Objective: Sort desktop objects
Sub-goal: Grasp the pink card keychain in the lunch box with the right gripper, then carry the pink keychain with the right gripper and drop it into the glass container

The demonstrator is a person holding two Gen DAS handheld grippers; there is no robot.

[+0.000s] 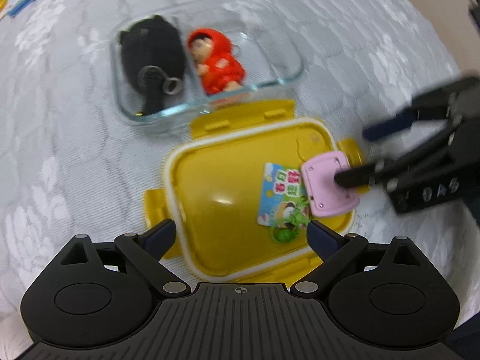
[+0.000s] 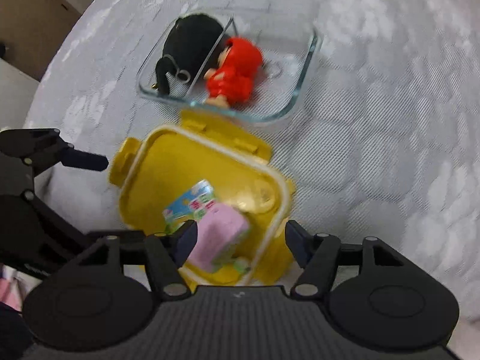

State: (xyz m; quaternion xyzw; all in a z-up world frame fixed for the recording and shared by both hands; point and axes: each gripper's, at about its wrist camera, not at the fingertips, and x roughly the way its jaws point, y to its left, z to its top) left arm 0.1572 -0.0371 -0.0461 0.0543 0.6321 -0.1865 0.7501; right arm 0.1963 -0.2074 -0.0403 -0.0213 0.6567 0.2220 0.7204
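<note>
Lying low in the yellow lid [image 1: 210, 186] at frame centre, the pink square toy [image 1: 328, 184] overlaps a colourful card [image 1: 280, 192]; both grippers' jaws gape wide, empty.

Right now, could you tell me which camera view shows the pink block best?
The left wrist view: the pink block lies sharp and nearly whole on the yellow lid. In the right wrist view it is blurred and partly hidden by the right gripper.

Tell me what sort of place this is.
Probably a table at home: a pale patterned tablecloth, a divided glass food container holding small toys, and its yellow snap lid lying beside it.
</note>
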